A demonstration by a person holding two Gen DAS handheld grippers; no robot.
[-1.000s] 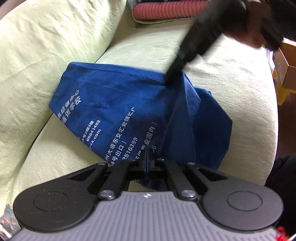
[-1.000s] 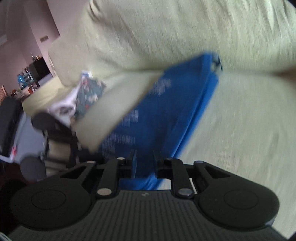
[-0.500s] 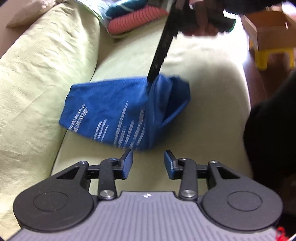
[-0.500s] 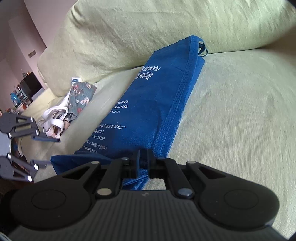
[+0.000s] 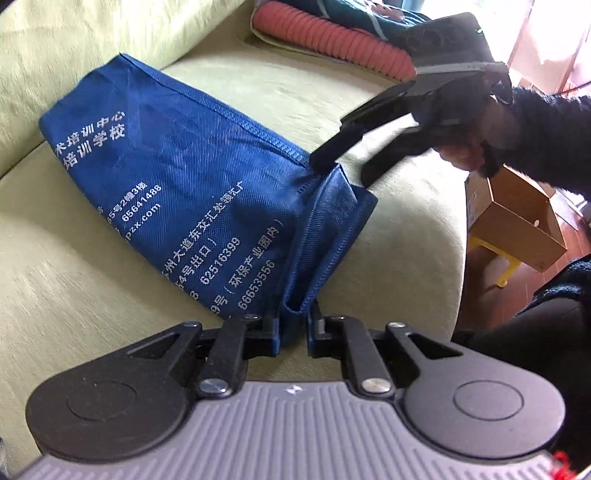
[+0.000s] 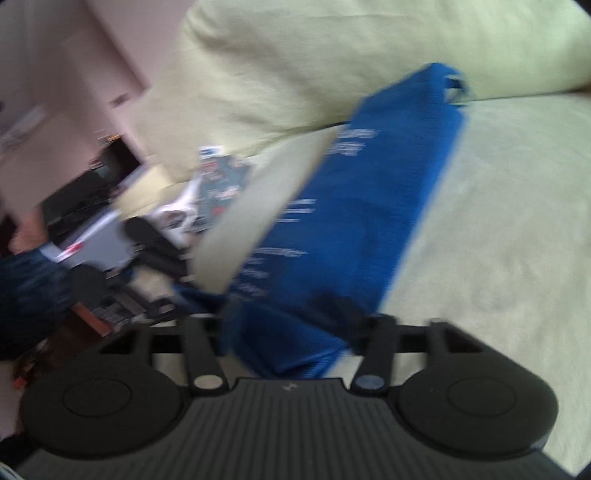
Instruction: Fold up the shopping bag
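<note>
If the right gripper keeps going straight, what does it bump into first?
Probably the blue bag. The right gripper has just opened its jaws, and the bag's near end already lies between them. The picture is blurry, so depth is a guess.

Pale green sofa [image 5: 388, 122] with seat cushion and plump back cushion [image 6: 332, 55]. Pinkish wall [image 6: 74, 48] at left. Wood floor [image 5: 491, 273], open cardboard box [image 5: 517, 218] on yellow stool [image 5: 506, 266]. Ribbed pink cushion [image 5: 332, 33] at far end. Bright daylight top right.
</note>
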